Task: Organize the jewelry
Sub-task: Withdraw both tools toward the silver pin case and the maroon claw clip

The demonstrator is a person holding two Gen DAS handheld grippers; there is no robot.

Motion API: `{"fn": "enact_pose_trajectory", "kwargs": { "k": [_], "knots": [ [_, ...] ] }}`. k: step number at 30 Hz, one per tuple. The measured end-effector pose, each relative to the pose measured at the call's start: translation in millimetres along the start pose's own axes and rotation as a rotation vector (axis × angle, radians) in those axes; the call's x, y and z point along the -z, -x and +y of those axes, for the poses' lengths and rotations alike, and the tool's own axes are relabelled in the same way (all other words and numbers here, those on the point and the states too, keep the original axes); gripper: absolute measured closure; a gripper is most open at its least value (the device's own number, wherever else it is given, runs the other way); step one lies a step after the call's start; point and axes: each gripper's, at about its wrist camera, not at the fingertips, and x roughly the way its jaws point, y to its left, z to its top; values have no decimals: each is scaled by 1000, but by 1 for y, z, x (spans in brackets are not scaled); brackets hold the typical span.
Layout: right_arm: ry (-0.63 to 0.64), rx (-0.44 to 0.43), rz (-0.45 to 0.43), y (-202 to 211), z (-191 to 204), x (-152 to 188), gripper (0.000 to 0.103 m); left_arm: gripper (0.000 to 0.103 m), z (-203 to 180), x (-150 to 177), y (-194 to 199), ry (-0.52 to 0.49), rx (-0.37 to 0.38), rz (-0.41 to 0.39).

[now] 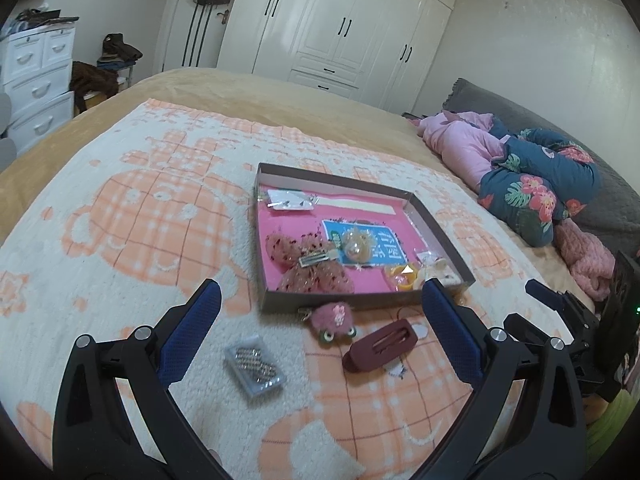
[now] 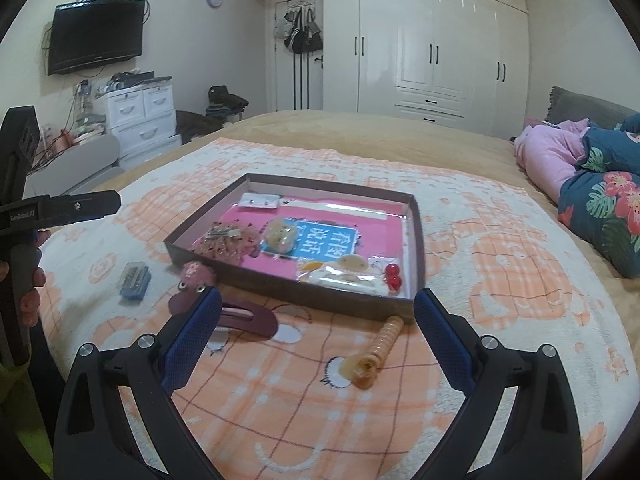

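Observation:
A shallow brown box (image 1: 440,236) (image 2: 418,240) with a pink floor lies on the blanket and holds hair bows, packets and trinkets. In front of it lie a fuzzy pink frog clip (image 1: 334,320) (image 2: 194,274), a maroon hair clip (image 1: 380,346) (image 2: 252,318) and a clear packet of silver beads (image 1: 254,364) (image 2: 134,278). A beige spiral hair tie (image 2: 378,350) rests near the box's front corner. My left gripper (image 1: 320,336) hangs open above the frog clip and maroon clip. My right gripper (image 2: 318,336) is open, holding nothing, with the spiral tie between its fingers' span.
The orange-and-white blanket (image 1: 140,220) covers a tan bed. Pink and floral bedding (image 1: 532,176) is piled at the right. White wardrobes (image 2: 432,40), a drawer unit (image 2: 140,116) and a wall television (image 2: 96,36) stand beyond. A hand (image 2: 30,284) holds the left gripper's handle.

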Motion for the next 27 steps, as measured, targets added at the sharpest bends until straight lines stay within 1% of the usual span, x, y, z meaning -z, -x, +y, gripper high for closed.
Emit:
{"fn": "enact_pose_trajectory", "kwargs": {
  "k": [13, 27],
  "knots": [
    [77, -50, 8, -2, 31, 4, 9, 11, 4, 25, 5, -31, -37, 39],
    [157, -86, 30, -16, 57, 12, 9, 11, 26, 34, 12, 3, -100, 42]
  ]
}}
